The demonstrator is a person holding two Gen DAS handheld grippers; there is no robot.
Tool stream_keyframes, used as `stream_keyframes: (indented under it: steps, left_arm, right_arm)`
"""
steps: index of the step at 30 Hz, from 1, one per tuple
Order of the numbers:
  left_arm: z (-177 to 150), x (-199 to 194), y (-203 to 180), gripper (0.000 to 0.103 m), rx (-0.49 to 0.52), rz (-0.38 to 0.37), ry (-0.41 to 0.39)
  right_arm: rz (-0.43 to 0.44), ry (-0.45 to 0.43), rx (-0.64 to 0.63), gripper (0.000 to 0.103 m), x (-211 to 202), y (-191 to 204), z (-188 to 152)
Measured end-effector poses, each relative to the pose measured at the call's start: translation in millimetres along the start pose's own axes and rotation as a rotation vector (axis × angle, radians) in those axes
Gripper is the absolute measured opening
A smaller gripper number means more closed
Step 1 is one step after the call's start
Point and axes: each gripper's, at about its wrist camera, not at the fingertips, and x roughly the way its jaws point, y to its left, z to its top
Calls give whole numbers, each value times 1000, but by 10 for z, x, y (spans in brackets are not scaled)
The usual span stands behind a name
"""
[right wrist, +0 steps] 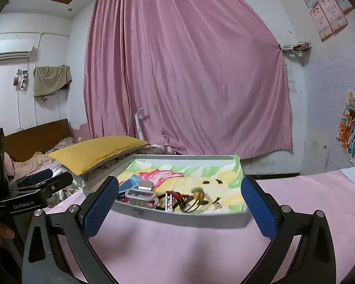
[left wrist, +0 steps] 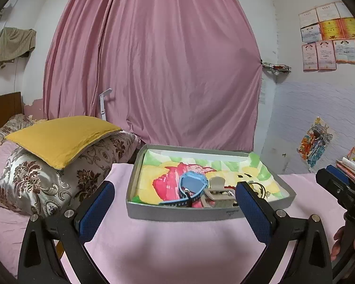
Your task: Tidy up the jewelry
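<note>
Right wrist view | both grippers (right wrist: pixel 177 203) gape wide, empty | jewelry (right wrist: pixel 177 197) heaped lower centre in tray (right wrist: pixel 189 220) | sorting seemingly unstarted

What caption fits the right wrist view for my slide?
Open right gripper faces a grey tray of jumbled jewelry on a pink cloth.
</note>
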Motion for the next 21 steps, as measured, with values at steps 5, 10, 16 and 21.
stream_keyframes:
  steps: [5, 10, 16, 21]
  left_arm:
    - [-58, -103, -18, 102, 1, -6, -1]
    - [-142, -203, -12, 102, 1, -6, 3]
    - [-247, -262, 5, 102, 8, 8, 9]
    - [-370, -272, 57, 102, 0, 25, 23]
  right_arm:
    - [6, 9, -6, 101, -110, 64, -66]
    - [1, 13, -16, 101, -191, 105, -147]
    - [-18, 22, -8, 101, -291, 136, -270]
    - [-49, 27, -2, 101, -354, 169, -378]
